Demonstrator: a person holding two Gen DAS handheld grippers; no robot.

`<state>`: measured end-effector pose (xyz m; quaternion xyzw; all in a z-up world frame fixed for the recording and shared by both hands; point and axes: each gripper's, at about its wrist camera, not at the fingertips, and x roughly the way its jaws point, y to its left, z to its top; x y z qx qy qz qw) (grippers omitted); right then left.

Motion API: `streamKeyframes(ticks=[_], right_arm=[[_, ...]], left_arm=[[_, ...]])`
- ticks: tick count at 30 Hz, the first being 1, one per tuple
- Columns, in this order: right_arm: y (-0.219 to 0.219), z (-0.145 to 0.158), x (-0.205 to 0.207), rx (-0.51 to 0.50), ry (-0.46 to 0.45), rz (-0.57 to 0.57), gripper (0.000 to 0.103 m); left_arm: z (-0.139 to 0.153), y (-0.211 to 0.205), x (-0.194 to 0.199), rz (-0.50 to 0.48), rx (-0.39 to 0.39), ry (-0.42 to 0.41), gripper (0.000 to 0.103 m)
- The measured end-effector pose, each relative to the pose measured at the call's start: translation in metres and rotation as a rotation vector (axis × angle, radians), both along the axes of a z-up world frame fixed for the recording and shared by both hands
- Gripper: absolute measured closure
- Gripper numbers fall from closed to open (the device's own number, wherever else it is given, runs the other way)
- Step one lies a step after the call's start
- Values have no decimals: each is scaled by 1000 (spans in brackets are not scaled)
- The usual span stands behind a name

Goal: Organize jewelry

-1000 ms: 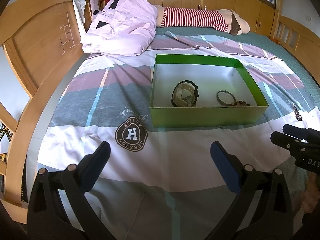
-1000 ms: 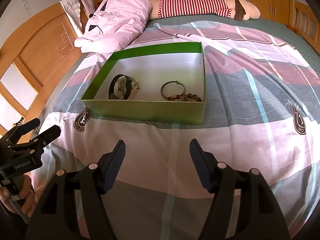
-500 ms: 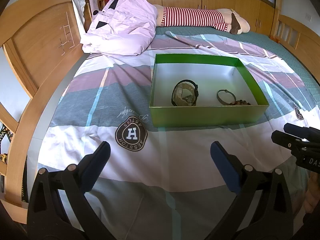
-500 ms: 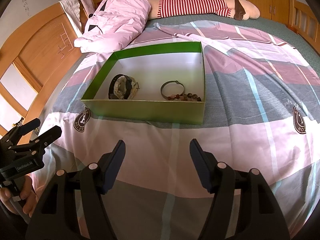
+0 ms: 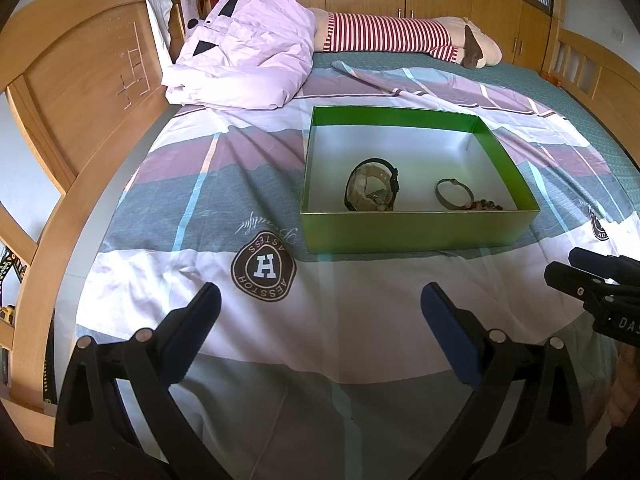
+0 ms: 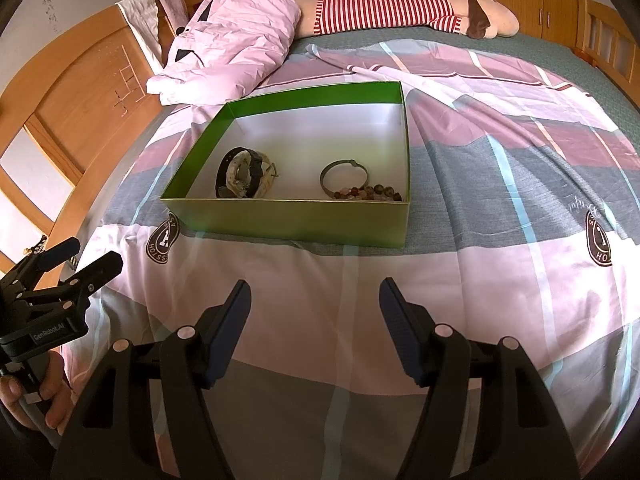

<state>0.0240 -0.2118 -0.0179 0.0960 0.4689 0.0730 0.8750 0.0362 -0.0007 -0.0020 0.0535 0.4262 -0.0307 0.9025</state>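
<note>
Short of the green box (image 5: pixel 416 228) on the bed (image 5: pixel 360 320), we hold the left hand-held gripper (image 5: pixel 320 304) and right hand-held gripper (image 6: pixel 315 300) wide open and empty.

A pink quilt (image 5: pixel 244 56) and striped plush toy (image 5: pixel 400 38) lie on the bedspread (image 5: pixel 168 184).
</note>
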Motion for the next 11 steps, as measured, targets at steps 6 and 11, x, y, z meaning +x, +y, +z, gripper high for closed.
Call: streamKeyframes(ticks=[6,11], right_arm=[[1,0,-1,1,3,-1,36],[1,0,-1,2,4,-1,36]], left_arm=[[-1,1,1,1,0,5,2],[-1,3,2,6,-12,13,2]])
